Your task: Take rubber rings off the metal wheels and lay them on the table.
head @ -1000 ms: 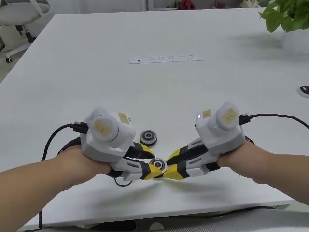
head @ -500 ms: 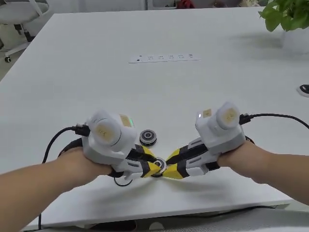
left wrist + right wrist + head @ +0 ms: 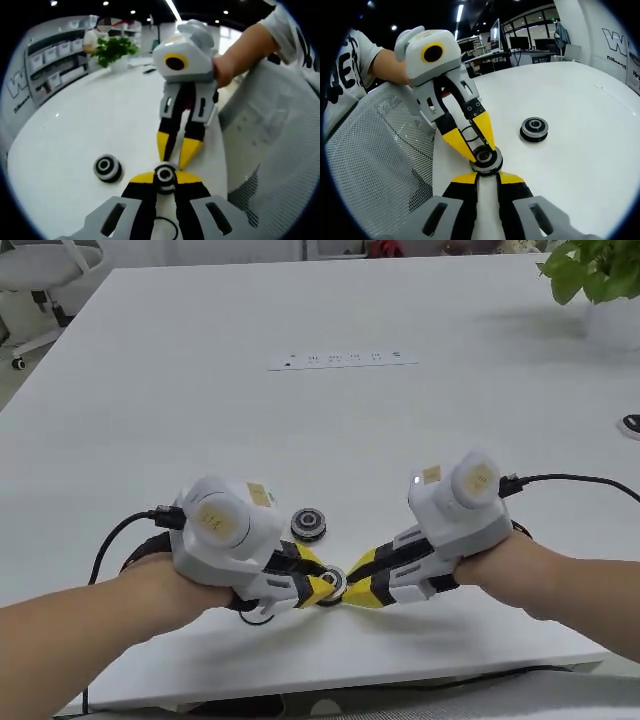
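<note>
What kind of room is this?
Probably an office or a lab workroom: there is a big white table, an office chair beside it, computer monitors on desks, and shelves of white bins along a wall.

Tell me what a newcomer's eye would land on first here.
The eye goes first to the left tongs and right tongs, which meet tip to tip at the near edge of the white table with a small metal wheel between them. Just behind them a second wheel lies flat on the table. A thin black ring lies loose beneath the left tongs.
</note>
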Motion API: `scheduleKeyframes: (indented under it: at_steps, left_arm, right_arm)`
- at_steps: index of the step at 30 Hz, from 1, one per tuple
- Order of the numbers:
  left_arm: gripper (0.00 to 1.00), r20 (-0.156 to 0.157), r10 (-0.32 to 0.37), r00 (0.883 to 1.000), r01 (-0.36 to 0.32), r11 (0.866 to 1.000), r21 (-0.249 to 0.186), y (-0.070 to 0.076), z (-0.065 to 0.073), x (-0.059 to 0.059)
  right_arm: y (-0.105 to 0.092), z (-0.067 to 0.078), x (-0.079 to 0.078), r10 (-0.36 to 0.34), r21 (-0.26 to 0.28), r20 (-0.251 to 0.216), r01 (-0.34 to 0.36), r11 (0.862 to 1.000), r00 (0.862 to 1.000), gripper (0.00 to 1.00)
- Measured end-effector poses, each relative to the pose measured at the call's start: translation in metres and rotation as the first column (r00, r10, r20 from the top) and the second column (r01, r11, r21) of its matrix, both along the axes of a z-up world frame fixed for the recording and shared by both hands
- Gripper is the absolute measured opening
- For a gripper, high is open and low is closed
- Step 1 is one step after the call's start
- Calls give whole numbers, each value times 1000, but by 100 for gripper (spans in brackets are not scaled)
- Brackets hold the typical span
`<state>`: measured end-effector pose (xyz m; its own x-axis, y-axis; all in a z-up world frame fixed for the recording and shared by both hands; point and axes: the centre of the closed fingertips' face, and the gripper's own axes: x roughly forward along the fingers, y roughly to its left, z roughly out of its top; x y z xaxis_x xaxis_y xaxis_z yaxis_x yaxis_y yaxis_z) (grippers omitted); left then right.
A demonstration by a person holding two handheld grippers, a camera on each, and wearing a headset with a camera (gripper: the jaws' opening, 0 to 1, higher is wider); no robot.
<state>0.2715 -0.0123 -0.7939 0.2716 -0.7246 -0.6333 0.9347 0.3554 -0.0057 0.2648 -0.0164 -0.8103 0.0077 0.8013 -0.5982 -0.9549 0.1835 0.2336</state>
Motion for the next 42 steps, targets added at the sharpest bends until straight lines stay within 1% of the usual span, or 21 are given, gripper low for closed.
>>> scheduleKeyframes:
  at_steps: [3, 6, 7, 13, 14, 15, 16, 17, 24, 31, 42]
  left_arm:
    - [13, -1, 3, 1000, -3, 1000, -2, 0, 0, 0]
    - [13, 1, 4, 1000, -4, 1000, -4, 0, 0, 0]
    - [13, 1, 4, 1000, -4, 1000, -3, 0, 0, 0]
    - [13, 3, 3, 1000, -3, 1000, -1, -1, 0, 0]
    - [13, 5, 2, 1000, -2, 1000, -1, -1, 0, 0]
    - [13, 6, 2, 1000, -2, 1000, -1, -1, -1, 0]
    - [13, 3, -1, 1000, 1, 1000, -4, -1, -1, -1]
    - [13, 9, -2, 1000, 2, 1000, 0, -1, -1, -1]
    - [13, 13, -1, 1000, 1, 1000, 0, -1, -1, -1]
    - [13, 19, -7, 1000, 7, 1000, 7, -1, -1, -2]
    - [13, 23, -8, 1000, 8, 1000, 9, -1, -1, -2]
  right_arm:
    - [0, 0, 0, 0, -3, 1, 0, 1000, 1000, 9]
    - [-1, 0, 1, -7, -1, -9, 7, 1000, 1000, 8]
    - [-1, 1, 0, -4, 3, -11, 4, 1000, 1000, 5]
    - [0, 1, 0, -12, 5, -21, 12, 1000, 1000, 4]
    - [0, 1, 1, -17, 7, -26, 17, 1000, 1000, 4]
    - [-3, -2, 6, -49, -5, -12, 49, 999, 999, 0]
    - [-2, -2, 3, -36, 3, -46, 36, 999, 998, 0]
    - [-1, -2, 6, -47, 10, -48, 47, 999, 998, 0]
    - [-1, -3, 6, -65, 4, -58, 65, 998, 996, 0]
    - [-3, -2, 7, -93, 9, -80, 94, 996, 992, 0]
    - [-6, 4, 15, -168, 57, -139, 177, 983, 976, 0]
